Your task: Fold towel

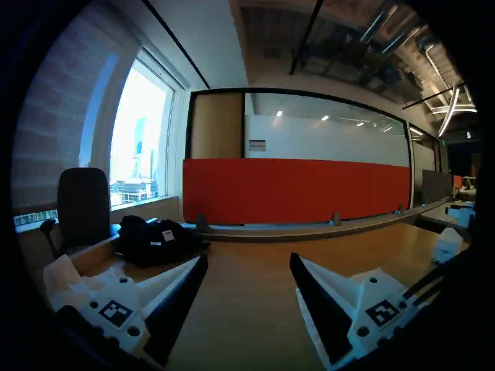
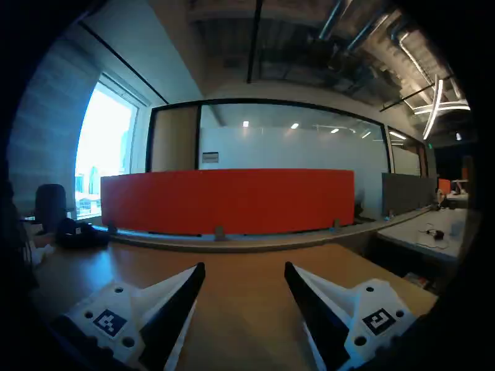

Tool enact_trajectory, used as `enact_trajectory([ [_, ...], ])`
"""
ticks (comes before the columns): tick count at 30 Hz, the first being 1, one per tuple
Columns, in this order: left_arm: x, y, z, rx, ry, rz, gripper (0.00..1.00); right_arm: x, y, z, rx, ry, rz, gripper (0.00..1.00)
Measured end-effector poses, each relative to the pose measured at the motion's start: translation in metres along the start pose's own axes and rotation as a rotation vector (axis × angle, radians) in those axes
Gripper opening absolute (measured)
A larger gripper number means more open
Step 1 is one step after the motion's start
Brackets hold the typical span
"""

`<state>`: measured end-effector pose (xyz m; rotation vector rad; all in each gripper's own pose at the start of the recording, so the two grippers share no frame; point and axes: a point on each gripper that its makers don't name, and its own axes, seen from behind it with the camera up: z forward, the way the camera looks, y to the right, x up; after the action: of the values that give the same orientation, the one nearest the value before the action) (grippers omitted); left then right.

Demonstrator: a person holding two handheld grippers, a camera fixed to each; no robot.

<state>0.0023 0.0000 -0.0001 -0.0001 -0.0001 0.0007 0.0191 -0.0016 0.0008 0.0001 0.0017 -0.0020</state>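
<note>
Box (image 1: 94, 255) holds white crumpled material (image 1: 69, 279); left hand-held gripper (image 1: 247, 256), right hand-held gripper (image 2: 243, 264) both spread, empty

Across the bottom of the left gripper view, the left hand-held gripper (image 1: 247, 256): two white plastic fingers (image 1: 365, 297), wedge-shaped and tapering to points, lined inside with black pads (image 1: 312, 297). On each, a square black-and-white marker (image 1: 116, 312) ringed by round screw holes (image 1: 372, 280). At lower right, a thin black cable (image 1: 427, 283). Same white wedges, black linings and printed squares on the right hand-held gripper (image 2: 244, 264), bottom of the right gripper view.
</note>
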Motion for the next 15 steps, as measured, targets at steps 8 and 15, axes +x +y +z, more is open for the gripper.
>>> enact_trajectory([
  [8, 0.05, 0.0, -0.004, -0.002, -0.007, 0.015, 0.98, 0.051, -0.004, 0.001, -0.001, -0.001, -0.006, 0.99],
  [15, 0.085, 0.0, -0.009, -0.01, -0.028, 0.021, 0.98, 0.089, -0.007, 0.0, -0.006, -0.011, -0.02, 0.99],
])
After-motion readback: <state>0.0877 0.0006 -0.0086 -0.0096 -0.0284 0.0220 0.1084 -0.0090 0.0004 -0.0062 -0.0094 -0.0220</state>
